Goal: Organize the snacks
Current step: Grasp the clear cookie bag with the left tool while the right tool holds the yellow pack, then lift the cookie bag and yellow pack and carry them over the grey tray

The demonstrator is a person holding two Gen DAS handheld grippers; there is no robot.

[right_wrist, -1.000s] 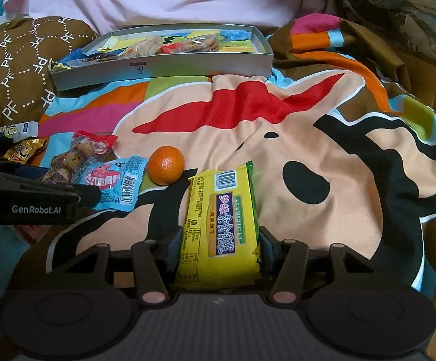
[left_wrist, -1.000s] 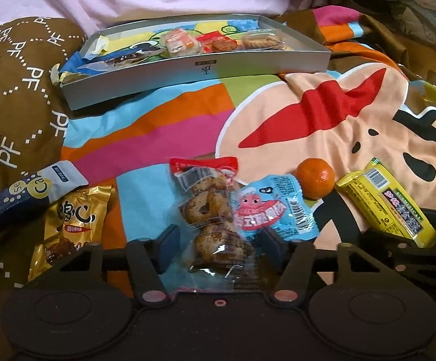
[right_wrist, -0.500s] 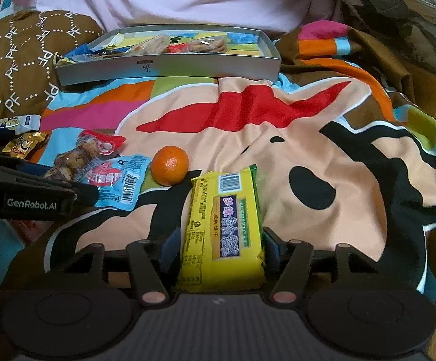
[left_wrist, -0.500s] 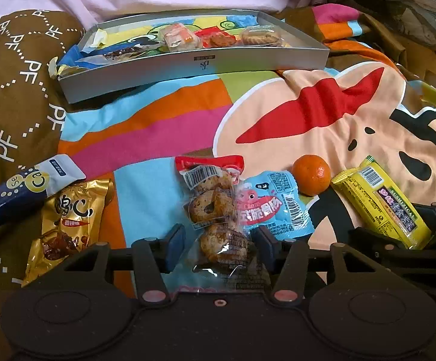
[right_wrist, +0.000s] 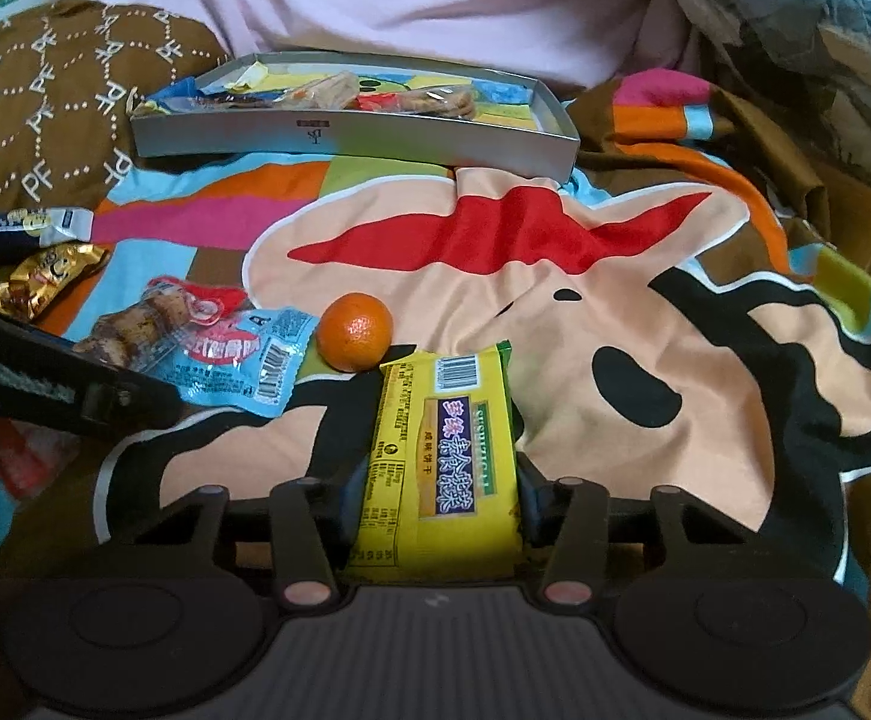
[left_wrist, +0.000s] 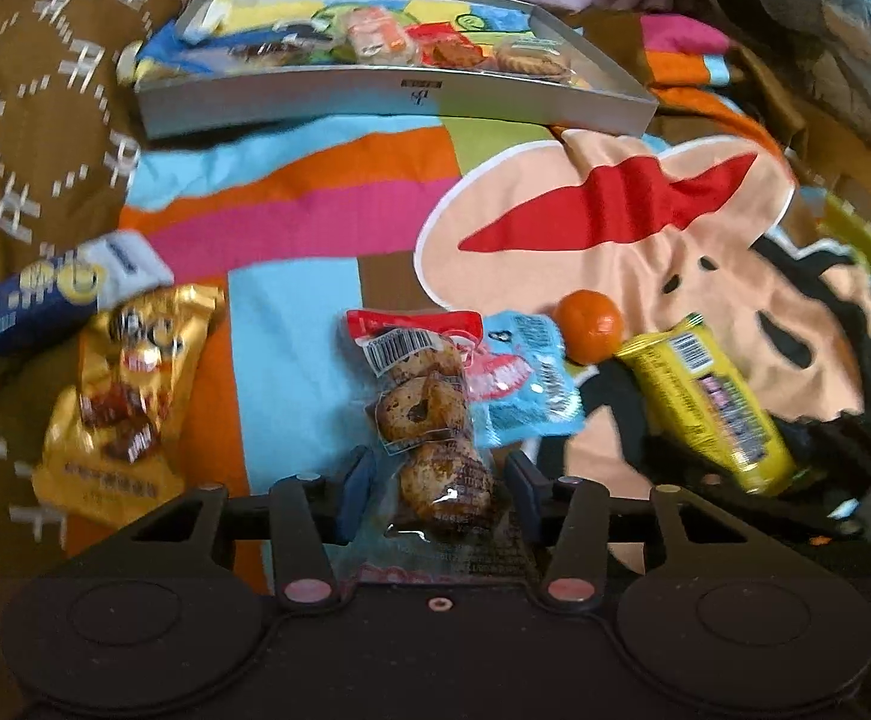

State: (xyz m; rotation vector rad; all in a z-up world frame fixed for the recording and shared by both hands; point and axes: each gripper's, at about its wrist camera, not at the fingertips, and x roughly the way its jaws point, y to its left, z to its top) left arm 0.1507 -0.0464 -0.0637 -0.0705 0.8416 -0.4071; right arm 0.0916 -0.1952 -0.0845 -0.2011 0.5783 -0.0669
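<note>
Right now your left gripper (left_wrist: 435, 483) sits at the bottom centre of the left wrist view, its jaws closing around the clear cookie pack (left_wrist: 429, 420), whose lower end lies between the blue pads; the pads stand just beside the wrapper, and you cannot tell from this blurred frame whether they press on it yet. Just right of that pack lies the light blue snack packet (left_wrist: 525, 384), partly tucked under it, and beyond that the mandarin (left_wrist: 590, 327). To the left of centre rests the gold packet (left_wrist: 129, 396), with the dark blue bar (left_wrist: 45, 300) at the left edge above it. Your right gripper (right_wrist: 438, 492), low in the right wrist view, is also closing, and the yellow biscuit pack (right_wrist: 441, 468) fills the gap between its pads, which appear to touch both long edges of the wrapper. The mandarin lies just up and left of that pack's top corner. Everything rests on the cartoon-print blanket (right_wrist: 645, 312). In the upper part of both views stands the grey tray (right_wrist: 345, 141), already holding several wrapped snacks, well apart from the loose items near you. A brown patterned cushion (right_wrist: 45, 120) fills the upper left, and pale pink fabric (right_wrist: 375, 0) runs across the top.
</note>
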